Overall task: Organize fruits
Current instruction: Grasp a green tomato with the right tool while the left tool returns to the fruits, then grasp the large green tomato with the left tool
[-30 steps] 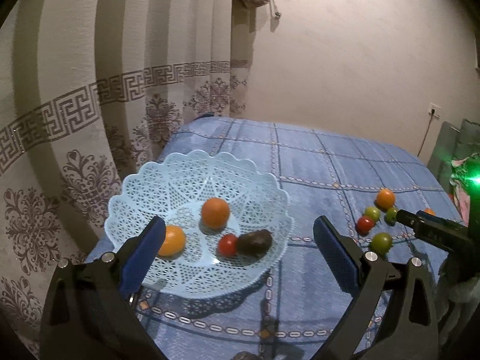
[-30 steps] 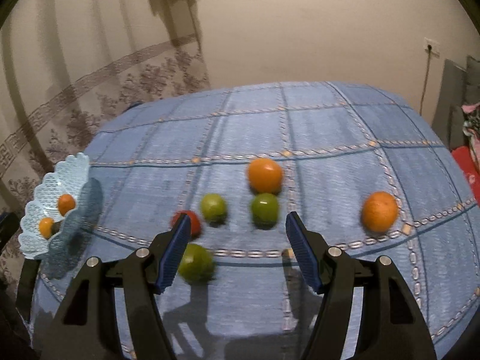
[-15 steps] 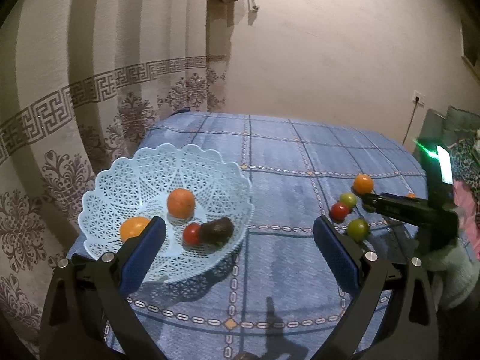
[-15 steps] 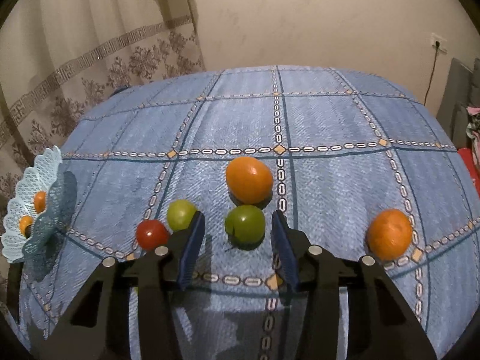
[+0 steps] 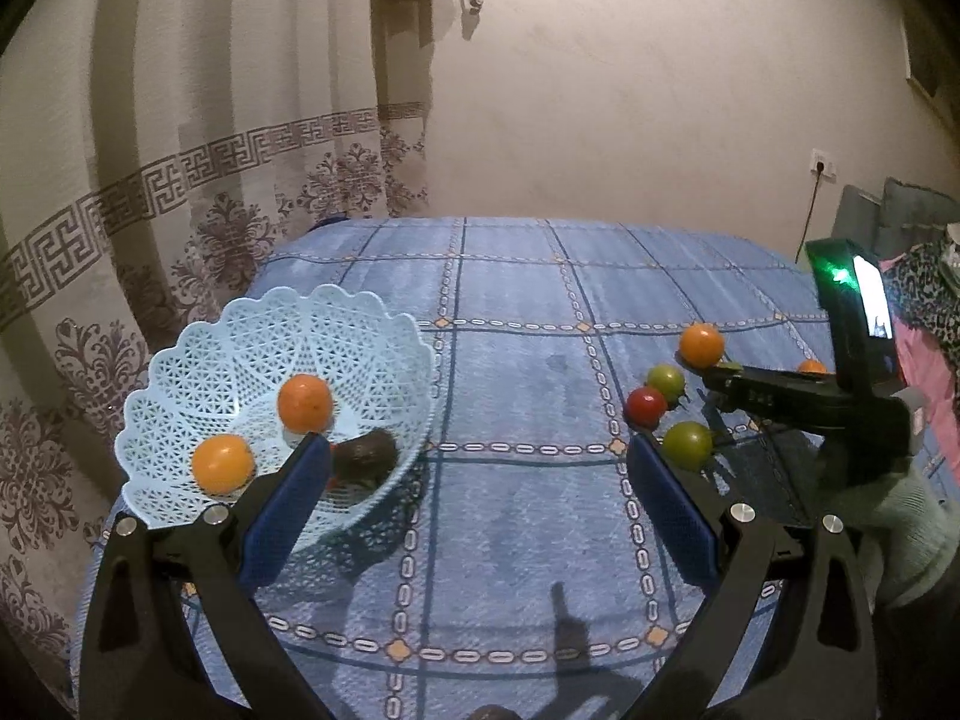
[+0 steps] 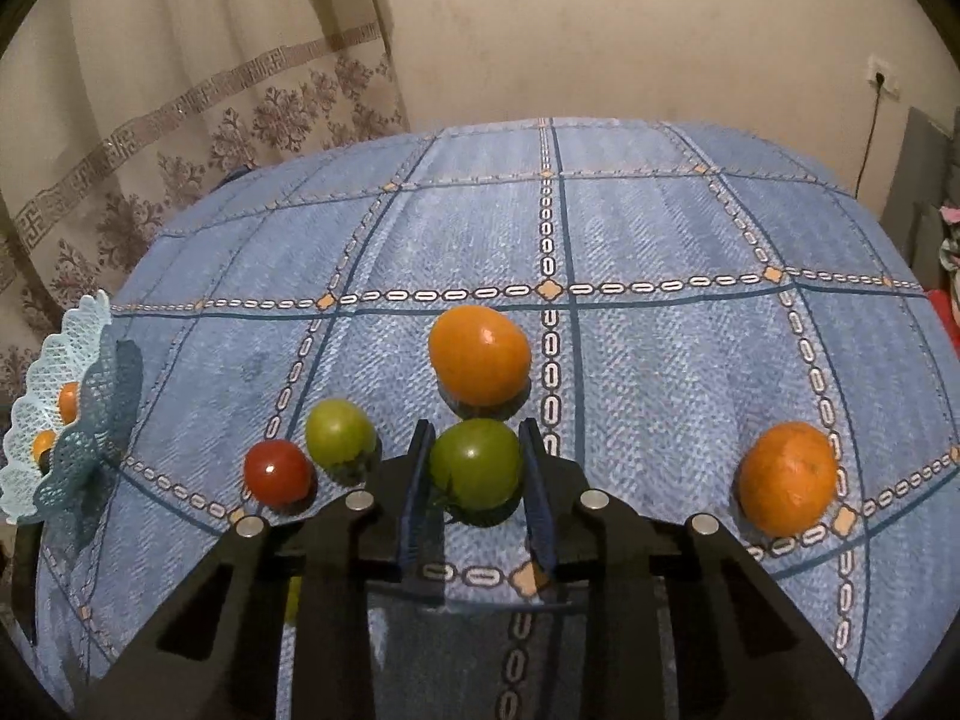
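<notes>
Right gripper (image 6: 477,468) had narrowed from wide onto the green tomato (image 6: 475,469), pads flanking it for a lift. Left gripper (image 5: 474,480) hung wide and empty near the basket (image 5: 180,372), probably its destination.

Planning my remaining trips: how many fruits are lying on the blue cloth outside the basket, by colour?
Orange fruit: 2
Green fruit: 3, one of them between the right tongs
Red fruit: 1
Total: 6
</notes>
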### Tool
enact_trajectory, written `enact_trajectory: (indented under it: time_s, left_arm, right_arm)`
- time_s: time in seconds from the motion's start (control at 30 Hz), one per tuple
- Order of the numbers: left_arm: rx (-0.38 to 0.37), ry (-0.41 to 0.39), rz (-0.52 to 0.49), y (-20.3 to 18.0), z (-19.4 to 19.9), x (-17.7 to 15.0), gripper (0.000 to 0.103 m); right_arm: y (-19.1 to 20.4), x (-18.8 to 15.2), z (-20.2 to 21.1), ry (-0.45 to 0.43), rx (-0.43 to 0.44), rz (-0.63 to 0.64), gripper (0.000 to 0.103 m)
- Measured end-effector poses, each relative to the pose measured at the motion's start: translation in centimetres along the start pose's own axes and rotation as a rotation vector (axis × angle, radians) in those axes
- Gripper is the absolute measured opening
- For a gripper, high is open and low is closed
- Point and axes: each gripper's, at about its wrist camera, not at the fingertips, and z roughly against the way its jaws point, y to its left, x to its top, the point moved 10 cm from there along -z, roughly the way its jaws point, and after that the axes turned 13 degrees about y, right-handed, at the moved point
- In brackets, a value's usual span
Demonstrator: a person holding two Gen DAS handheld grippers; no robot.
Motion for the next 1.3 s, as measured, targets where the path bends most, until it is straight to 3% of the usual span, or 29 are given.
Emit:
enact_trajectory:
  time_s: [0.4, 0.83, 1.13, 1.3]
  left_arm:
    - [-0.037, 0.049, -0.095, -5.7, -2.8, 0.3, 0.099]
    - [-0.138, 0.159, -0.191, -11.9, -7.5, -0.5, 0.068]
    - [-0.217, 0.205, -0.159, -13.2, -9.5, -0.8, 0.061]
    - [-0.234, 0.226, -0.152, -13.4, -10.7, -1.6, 0.041]
  right_arm:
    - [-2.0, -0.4, 3.6, -0.085, 0.018, -0.038, 0.029]
    - [-3.5, -0.5, 4.1, -0.106, 0.055, -0.088, 0.029]
    - [-3.7, -0.6, 3.8, -0.101, 0.058, -0.096, 0.029]
    - [-3.4, -0.7, 3.4, -0.094, 0.050, -0.095, 0.029]
